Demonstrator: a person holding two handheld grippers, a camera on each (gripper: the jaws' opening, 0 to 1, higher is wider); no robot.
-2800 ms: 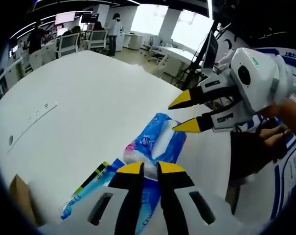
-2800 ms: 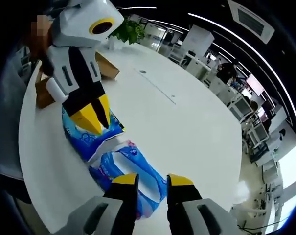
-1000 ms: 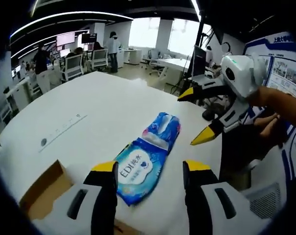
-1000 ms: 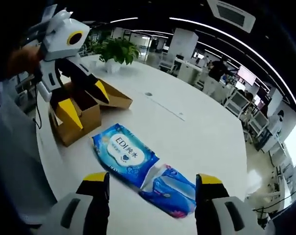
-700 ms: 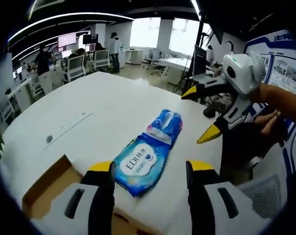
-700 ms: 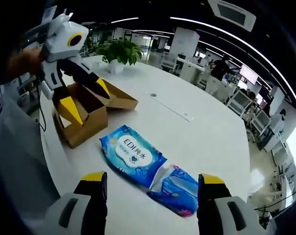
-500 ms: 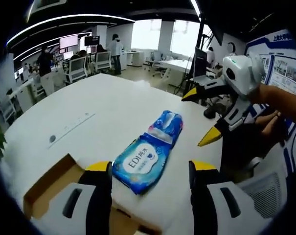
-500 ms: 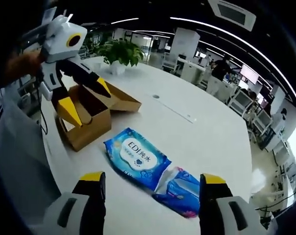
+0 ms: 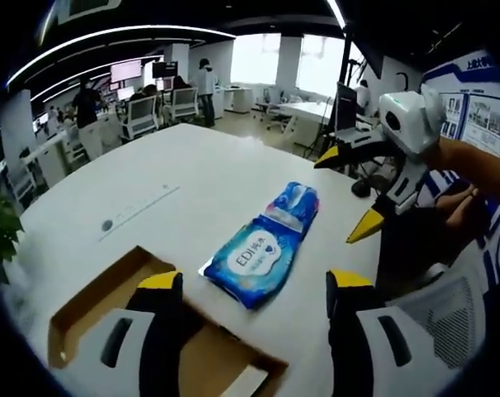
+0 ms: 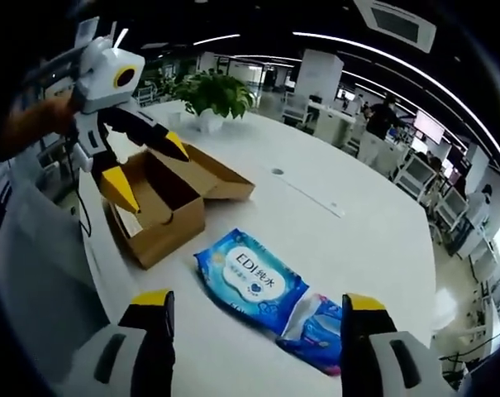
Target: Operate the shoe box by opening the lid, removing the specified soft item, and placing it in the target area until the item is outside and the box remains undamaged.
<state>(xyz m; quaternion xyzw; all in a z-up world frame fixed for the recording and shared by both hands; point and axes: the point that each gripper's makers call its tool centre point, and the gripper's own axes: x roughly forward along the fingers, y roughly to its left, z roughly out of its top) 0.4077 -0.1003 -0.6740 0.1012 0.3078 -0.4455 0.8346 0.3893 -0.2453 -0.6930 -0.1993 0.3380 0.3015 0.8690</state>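
A blue pack of wet wipes lies flat on the white table, with a second blue soft pack touching its far end. The brown shoe box stands open beside them, its lid folded back. My left gripper is open above the box's near end, nothing between its jaws; it also appears in the right gripper view, over the box. My right gripper is open and empty above the table edge, and shows in the left gripper view, beyond the packs.
A potted plant stands on the table behind the box. A flush socket strip runs across the tabletop. Office chairs, desks and standing people fill the background. A person's arm holds the right gripper.
Both grippers were shut on the packs 2.8 s ago; they have opened and drawn back. Since then both views have kept pulling away, bringing more of the open box into view.
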